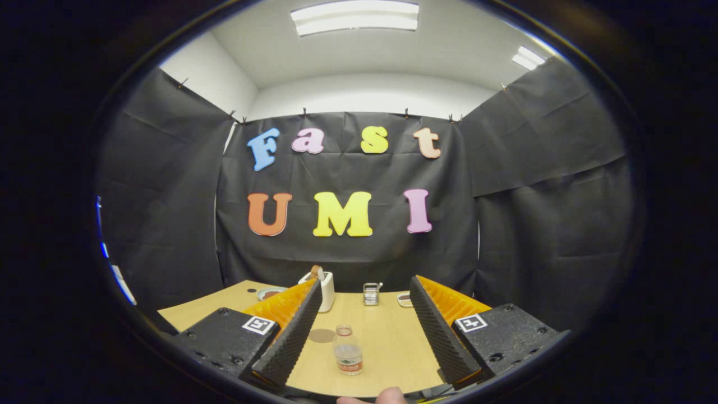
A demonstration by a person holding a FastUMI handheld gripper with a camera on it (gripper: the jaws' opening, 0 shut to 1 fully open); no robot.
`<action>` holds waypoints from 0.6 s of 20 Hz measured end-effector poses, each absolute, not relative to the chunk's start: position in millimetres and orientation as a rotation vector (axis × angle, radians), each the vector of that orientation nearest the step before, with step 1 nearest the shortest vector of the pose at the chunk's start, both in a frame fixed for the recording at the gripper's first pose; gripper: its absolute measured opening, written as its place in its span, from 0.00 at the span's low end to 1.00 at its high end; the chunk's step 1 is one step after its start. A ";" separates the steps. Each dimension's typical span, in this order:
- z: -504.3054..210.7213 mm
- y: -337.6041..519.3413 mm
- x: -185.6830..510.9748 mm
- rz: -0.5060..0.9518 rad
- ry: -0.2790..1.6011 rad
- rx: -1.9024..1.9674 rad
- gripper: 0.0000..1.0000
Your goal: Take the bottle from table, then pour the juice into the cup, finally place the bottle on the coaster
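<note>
Gripper (pixel 364 314) fingers wide apart; bottle (pixel 348 352) between them, upright, neck up.

The wooden table (pixel 387 336) carried a bottle (pixel 348 350) standing upright between the wide-apart fingers of the gripper (pixel 364 331), with a round coaster (pixel 322 335) just beside it. Farther back stood a white toaster (pixel 325 289), a bowl (pixel 269 293), a small metal rack (pixel 371 293) and a dish (pixel 404 299).

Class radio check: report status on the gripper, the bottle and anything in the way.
Gripper open, holding nothing. Bottle upright on table, between the fingers, untouched. Coaster just beyond it. Path clear.
</note>
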State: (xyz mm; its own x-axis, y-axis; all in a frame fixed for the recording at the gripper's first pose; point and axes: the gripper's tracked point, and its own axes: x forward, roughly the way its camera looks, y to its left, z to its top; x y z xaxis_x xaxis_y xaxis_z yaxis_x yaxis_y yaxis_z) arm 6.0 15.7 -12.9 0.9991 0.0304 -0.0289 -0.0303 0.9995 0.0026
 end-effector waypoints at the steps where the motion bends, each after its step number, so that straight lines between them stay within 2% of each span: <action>1: -14.8 16.5 7.8 0.031 0.030 0.002 1.00; 12: -75.1 34.2 31.8 0.063 0.098 0.009 1.00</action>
State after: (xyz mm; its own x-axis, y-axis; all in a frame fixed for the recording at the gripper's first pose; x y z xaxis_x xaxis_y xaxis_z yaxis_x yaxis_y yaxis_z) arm 31.8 34.2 -75.1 0.9932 0.0628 -0.0976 -0.0619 0.9980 0.0120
